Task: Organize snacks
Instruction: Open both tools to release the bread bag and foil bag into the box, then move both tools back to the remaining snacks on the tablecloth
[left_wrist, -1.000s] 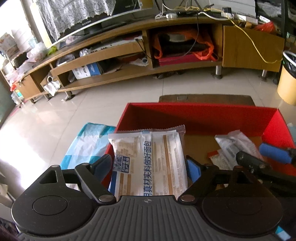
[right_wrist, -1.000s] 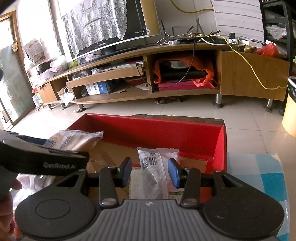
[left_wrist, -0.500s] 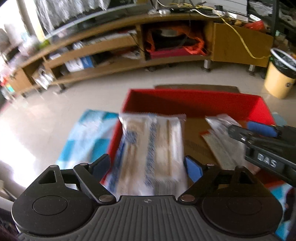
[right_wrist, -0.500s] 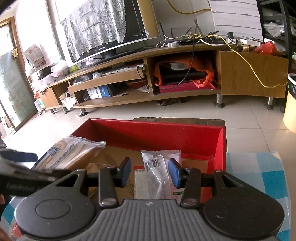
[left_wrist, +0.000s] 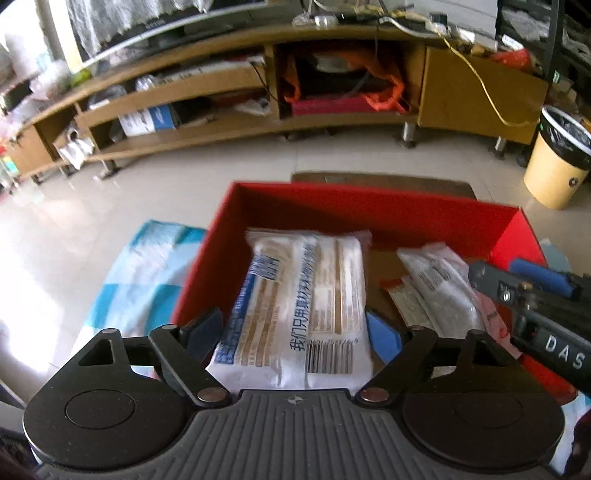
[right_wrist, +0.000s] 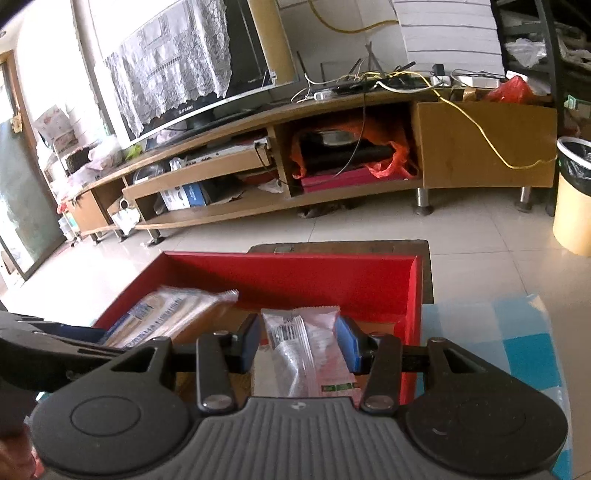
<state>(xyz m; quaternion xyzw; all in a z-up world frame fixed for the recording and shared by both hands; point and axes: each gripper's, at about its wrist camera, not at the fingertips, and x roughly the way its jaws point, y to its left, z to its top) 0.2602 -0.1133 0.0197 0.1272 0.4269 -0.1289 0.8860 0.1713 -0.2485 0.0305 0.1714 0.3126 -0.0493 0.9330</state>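
Note:
A large white bread packet (left_wrist: 295, 306) with blue and tan print sits between the fingers of my left gripper (left_wrist: 293, 326). The jaws are closing, and both pads touch the packet's sides. It hangs tilted over the left half of the red box (left_wrist: 369, 210). My right gripper (right_wrist: 299, 341) is shut on a small clear snack packet (right_wrist: 303, 347) with a pink edge, over the right half of the red box (right_wrist: 295, 277). The left wrist view shows the right gripper (left_wrist: 535, 295) at the right edge. The bread packet (right_wrist: 166, 314) shows in the right wrist view too.
The box rests on a blue-and-white chequered cloth (left_wrist: 140, 266) that covers a brown table (left_wrist: 384, 181). Other flat packets (left_wrist: 406, 302) lie on the box floor. Beyond are a tiled floor, a long wooden TV stand (right_wrist: 258, 162) and a yellow bin (left_wrist: 554, 166).
The bread packet has tipped forward from upright and now lies lower over the box. The right gripper and its small packet have hardly moved.

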